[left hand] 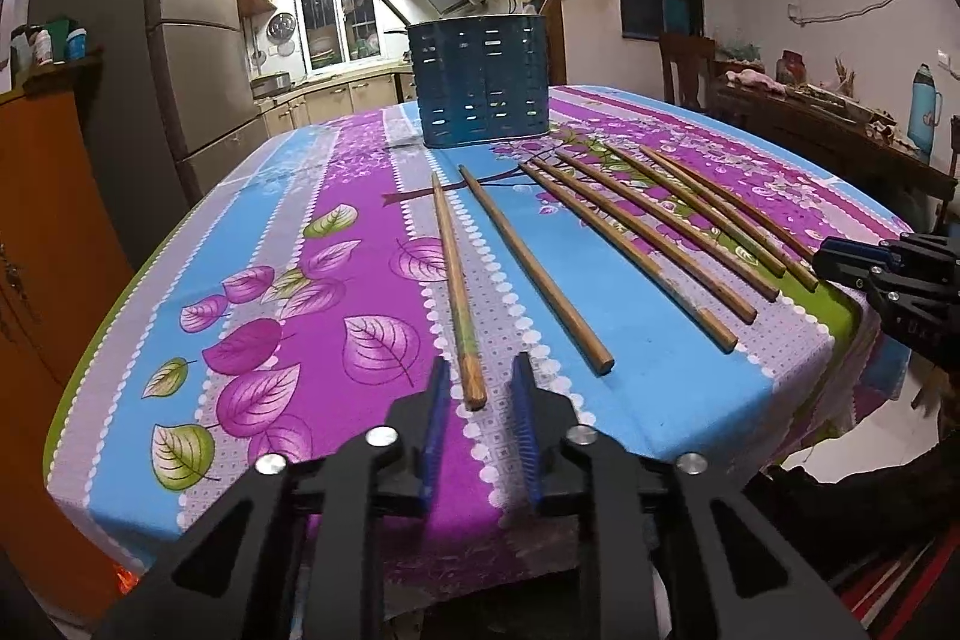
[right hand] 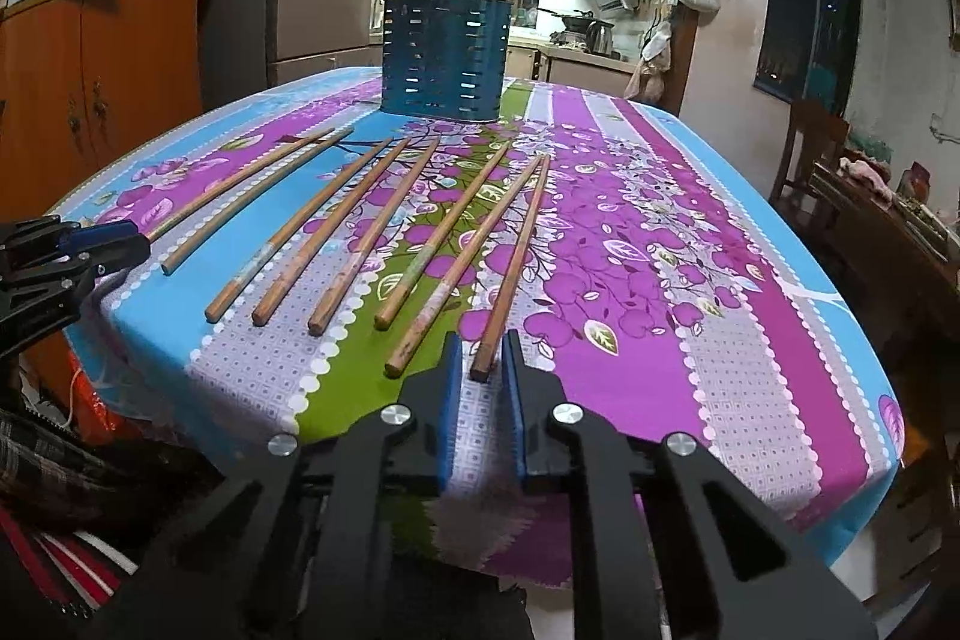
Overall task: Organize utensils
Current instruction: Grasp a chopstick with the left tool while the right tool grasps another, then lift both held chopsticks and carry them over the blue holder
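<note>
Several wooden chopsticks lie side by side on the flowered tablecloth (left hand: 336, 316), thick ends toward me. My left gripper (left hand: 477, 370) is open, its jaws on either side of the thick end of the leftmost chopstick (left hand: 454, 274). My right gripper (right hand: 483, 349) is open, its jaws on either side of the end of the rightmost chopstick (right hand: 516, 256). A blue slotted holder (left hand: 483, 82) stands upright at the far side of the table, also in the right wrist view (right hand: 445, 58), with a couple of sticks poking out of it.
The table's near edge runs just under both grippers. An orange cabinet (right hand: 96, 70) and a fridge (left hand: 198, 40) stand to the left. A wooden chair (right hand: 807, 154) and a cluttered side table (left hand: 840, 124) are to the right.
</note>
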`<state>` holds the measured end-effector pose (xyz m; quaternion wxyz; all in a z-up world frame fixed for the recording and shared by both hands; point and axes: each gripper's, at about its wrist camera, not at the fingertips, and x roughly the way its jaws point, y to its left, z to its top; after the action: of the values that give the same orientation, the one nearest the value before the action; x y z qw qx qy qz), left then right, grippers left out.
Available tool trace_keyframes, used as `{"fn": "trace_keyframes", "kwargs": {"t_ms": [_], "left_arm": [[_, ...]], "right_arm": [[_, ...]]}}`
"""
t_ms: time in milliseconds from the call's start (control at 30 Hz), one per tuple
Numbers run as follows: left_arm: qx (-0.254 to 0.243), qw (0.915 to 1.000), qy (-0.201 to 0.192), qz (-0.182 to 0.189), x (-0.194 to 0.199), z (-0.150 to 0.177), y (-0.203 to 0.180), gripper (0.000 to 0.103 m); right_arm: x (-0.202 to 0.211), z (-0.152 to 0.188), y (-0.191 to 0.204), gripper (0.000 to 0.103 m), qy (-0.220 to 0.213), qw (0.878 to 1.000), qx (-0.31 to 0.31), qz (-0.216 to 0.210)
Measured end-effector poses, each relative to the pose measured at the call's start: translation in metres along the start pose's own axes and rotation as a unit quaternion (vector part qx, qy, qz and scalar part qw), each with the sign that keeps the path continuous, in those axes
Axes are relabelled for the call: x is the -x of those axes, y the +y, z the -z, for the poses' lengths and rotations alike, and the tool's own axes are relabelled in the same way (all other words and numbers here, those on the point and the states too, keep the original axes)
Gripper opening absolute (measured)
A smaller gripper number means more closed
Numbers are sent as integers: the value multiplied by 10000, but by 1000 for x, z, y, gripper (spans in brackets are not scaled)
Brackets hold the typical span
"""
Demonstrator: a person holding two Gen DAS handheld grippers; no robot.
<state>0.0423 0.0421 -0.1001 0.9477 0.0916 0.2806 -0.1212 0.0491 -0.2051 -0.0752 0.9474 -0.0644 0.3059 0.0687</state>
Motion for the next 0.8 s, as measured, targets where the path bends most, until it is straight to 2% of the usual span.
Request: {"fn": "trace_keyframes", "kwargs": {"t_ms": [300, 600, 800], "left_arm": [[1, 9998, -117, 147, 0, 3, 0, 11], [63, 9997, -112, 188, 0, 2, 3, 9], [187, 9995, -205, 151, 7, -2, 10, 8]], "right_arm": [[-2, 0, 2, 6, -14, 9999, -158, 5], [-1, -2, -5, 5, -51, 9991, -418, -9], [10, -11, -12, 5, -259, 9987, -414, 146]]}}
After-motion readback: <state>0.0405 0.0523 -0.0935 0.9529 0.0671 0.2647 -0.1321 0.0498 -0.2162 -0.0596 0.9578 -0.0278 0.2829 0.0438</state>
